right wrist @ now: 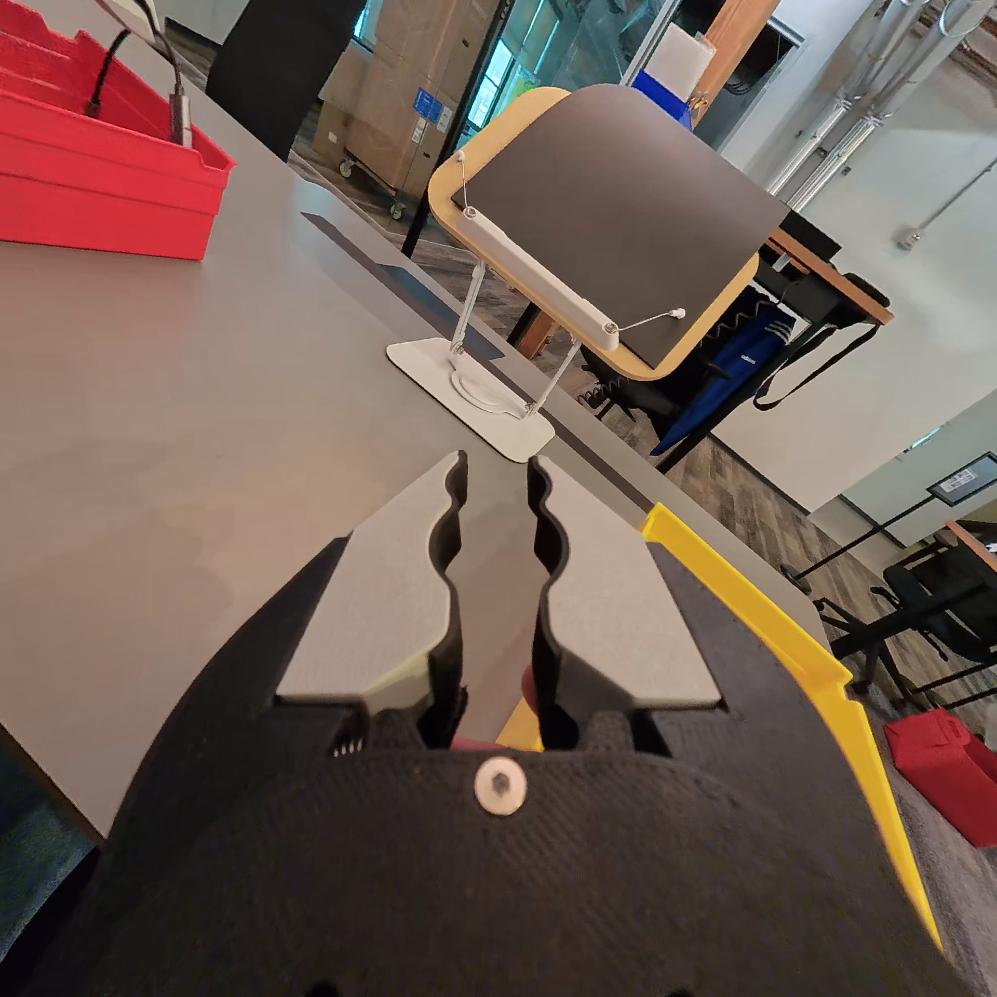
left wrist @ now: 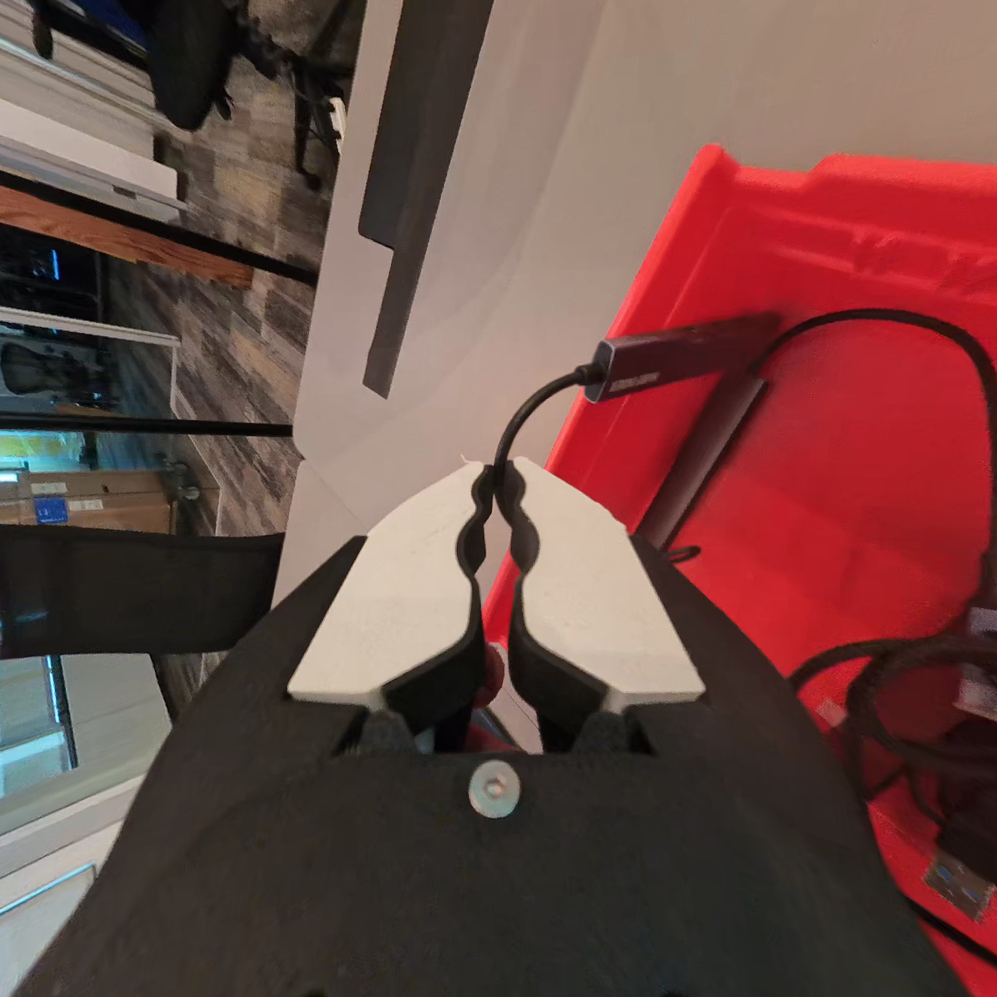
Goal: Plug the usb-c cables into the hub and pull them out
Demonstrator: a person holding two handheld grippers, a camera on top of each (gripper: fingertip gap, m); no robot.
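My left gripper (left wrist: 499,475) is shut on the thin black cable (left wrist: 526,415) of a dark grey hub (left wrist: 680,359), pinched at the fingertips. The hub hangs lifted over the edge of a red bin (left wrist: 809,485), and another black cable (left wrist: 917,345) runs from its far end back into the bin. More cables and plugs (left wrist: 944,755) lie in the bin at the right. My right gripper (right wrist: 496,469) is open with nothing between its fingers, above the grey table (right wrist: 189,404). The red bin (right wrist: 108,178) with the hub (right wrist: 181,116) shows far left in the right wrist view.
A tilted stand with a dark panel (right wrist: 609,216) and white base (right wrist: 475,394) sits on the table ahead of my right gripper. A yellow bin (right wrist: 755,609) lies at its right. The table edge drops to the floor with chairs beyond. Across from one pair of fingers to the other is roughly 55 cm.
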